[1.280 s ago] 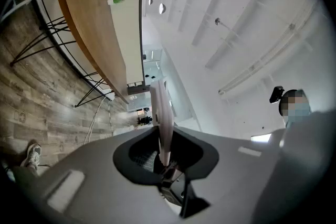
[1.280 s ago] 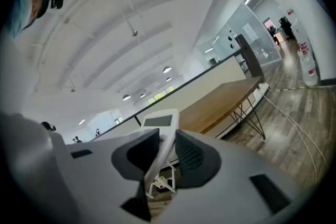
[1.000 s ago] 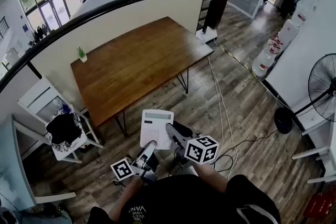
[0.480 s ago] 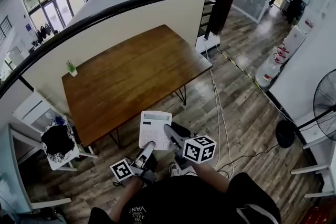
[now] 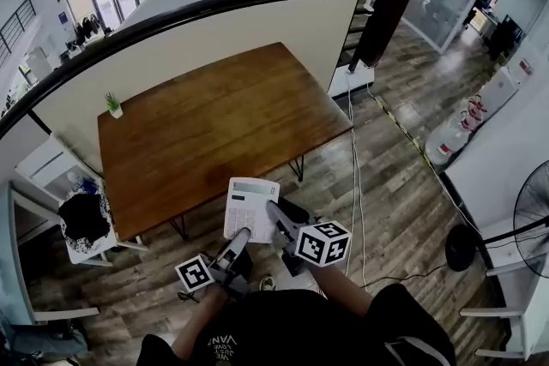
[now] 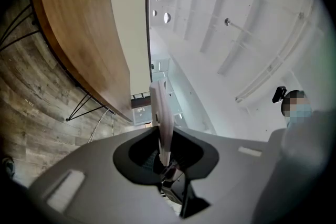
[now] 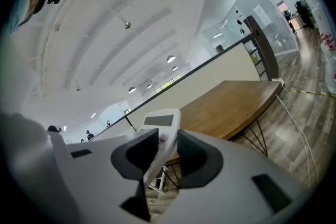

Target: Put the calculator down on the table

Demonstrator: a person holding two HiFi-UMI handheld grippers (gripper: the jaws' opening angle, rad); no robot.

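the left tongs (image 5: pixel 239 236) and right tongs (image 5: pixel 275 212) both clamp one flat white plastic calculator (image 5: pixel 251 209) near one brown wooden counter (image 5: pixel 214 124).

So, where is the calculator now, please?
Low centre in the head view: the left gripper and right gripper hold the calculator above the floor, near the table's front edge.

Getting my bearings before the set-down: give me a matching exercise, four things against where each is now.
Things:
1 calculator
2 plant
3 fan
4 dark cloth

Places:
A on a white chair
B far left corner of the table
C held in the left gripper and right gripper
D standing at the head view's right edge

Pairs: 1-C, 2-B, 3-D, 4-A
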